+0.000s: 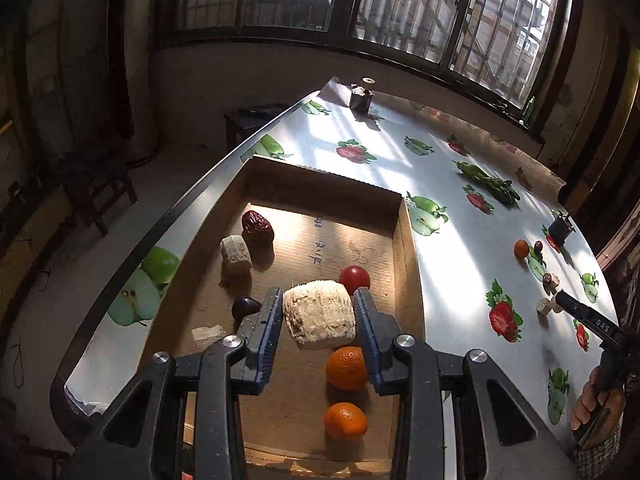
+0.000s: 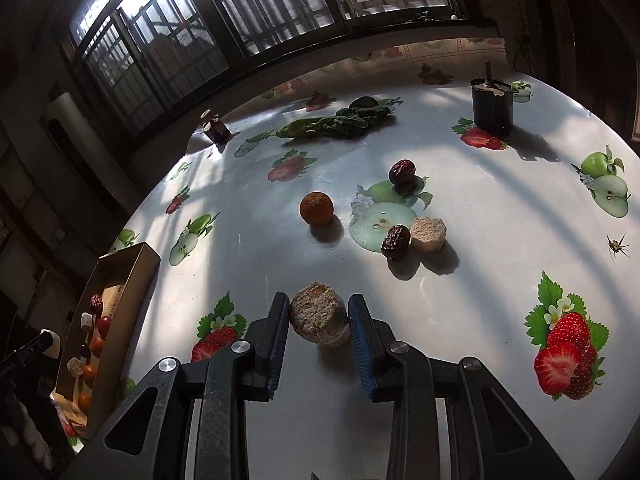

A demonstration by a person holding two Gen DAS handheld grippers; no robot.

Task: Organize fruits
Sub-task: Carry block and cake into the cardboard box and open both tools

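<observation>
My left gripper [image 1: 319,314] is shut on a pale fibrous chunk [image 1: 319,314] and holds it above the cardboard box [image 1: 406,240]. In the box lie a red date [image 1: 257,225], a second pale chunk [image 1: 235,255], a cherry tomato [image 1: 354,278], a dark fruit [image 1: 245,307] and two oranges [image 1: 346,367] [image 1: 345,420]. My right gripper [image 2: 319,322] is around another pale chunk [image 2: 319,320] on the table, its pads touching the chunk's sides. Ahead of it lie an orange [image 2: 316,208], two dates [image 2: 402,172] [image 2: 395,241] and a pale chunk [image 2: 428,233].
The table wears a white cloth printed with fruit. Green leafy vegetables [image 2: 340,122] lie at the back. A dark cup [image 2: 492,106] stands back right and a small jar [image 2: 216,127] back left. The box [image 2: 120,300] is at the right wrist view's left edge.
</observation>
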